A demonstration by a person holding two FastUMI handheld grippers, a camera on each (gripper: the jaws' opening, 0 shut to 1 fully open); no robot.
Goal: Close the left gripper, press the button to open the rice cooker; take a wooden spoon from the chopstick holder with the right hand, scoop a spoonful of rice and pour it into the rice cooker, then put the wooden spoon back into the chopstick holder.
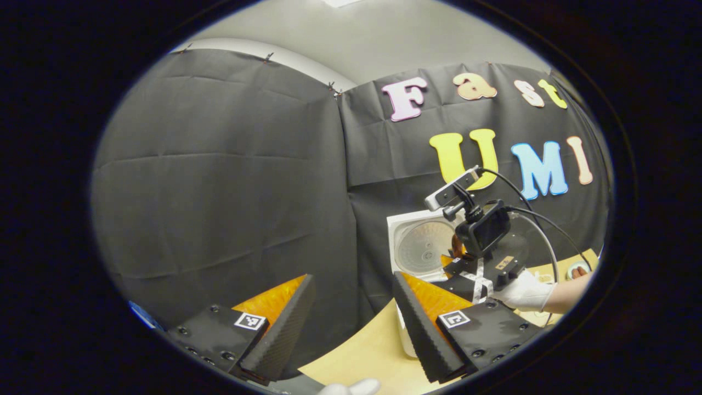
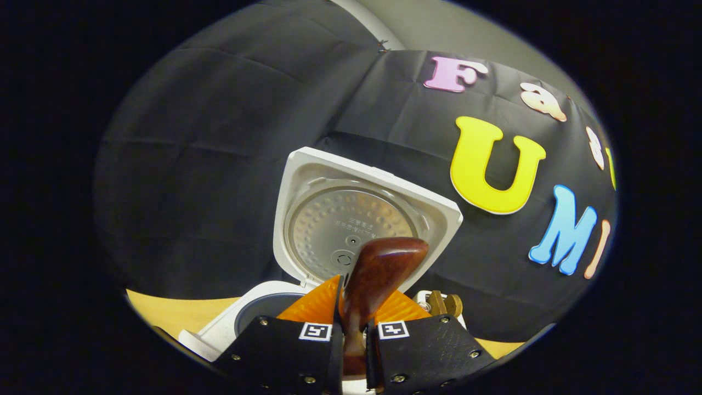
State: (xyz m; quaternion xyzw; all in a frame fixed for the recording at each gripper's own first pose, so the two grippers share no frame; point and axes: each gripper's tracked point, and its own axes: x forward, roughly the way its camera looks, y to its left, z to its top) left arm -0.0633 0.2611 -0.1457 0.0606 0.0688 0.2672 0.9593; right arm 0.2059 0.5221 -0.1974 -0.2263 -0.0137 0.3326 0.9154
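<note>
White plastic, the rice cooker [image 2: 351,219] is standing with its lid up, ready for rice; I am keeping my left gripper [image 1: 351,323] back, fingers spread on nothing; my right gripper [image 2: 354,345] is pinching the wooden spoon [image 2: 378,274], bowl raised before the lid.

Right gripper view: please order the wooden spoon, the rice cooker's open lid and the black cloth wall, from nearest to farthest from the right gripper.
1. Wooden spoon: clamped between the right gripper fingers, bowl up.
2. Open lid of the rice cooker: upright just behind the spoon.
3. Black cloth wall: behind the lid, in the background.
</note>
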